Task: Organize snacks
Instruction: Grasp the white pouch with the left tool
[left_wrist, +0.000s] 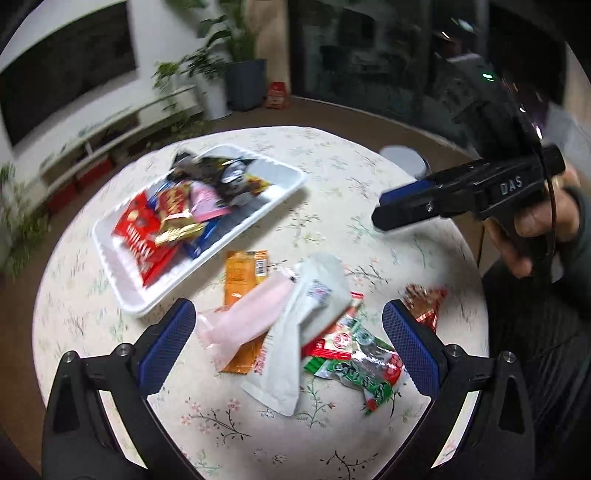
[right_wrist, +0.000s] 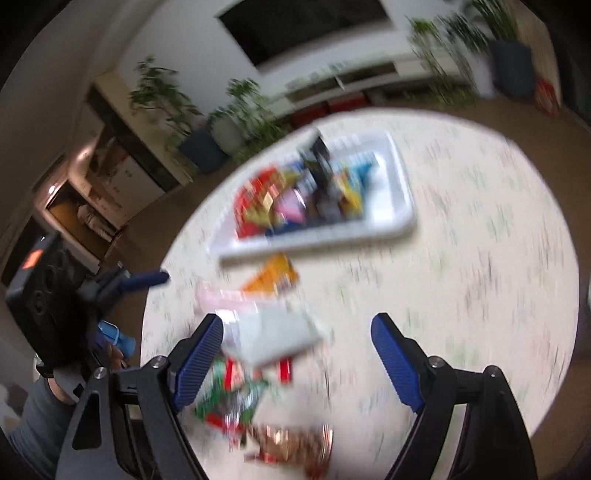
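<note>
While several snacks (left_wrist: 162, 221) already fill the tray (left_wrist: 288, 184), we judge five packets (left_wrist: 295, 325) remain on the table (left_wrist: 369, 177), with both the left gripper (left_wrist: 288, 347) and the right gripper (right_wrist: 297, 356) spread and empty.

Glossy foil wrappers (left_wrist: 173, 218) fill a matt white foam tray (left_wrist: 280, 192) on floral cloth (left_wrist: 369, 177).

Soft indoor light; fisheye-bent edges; right wrist view heavily motion-blurred.

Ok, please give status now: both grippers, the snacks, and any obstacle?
Left gripper open, empty, above loose packets. Right gripper open, empty. White rectangular plastic tray part filled; white paper pouch and others outside on floral tablecloth. No obstacle seen.
</note>
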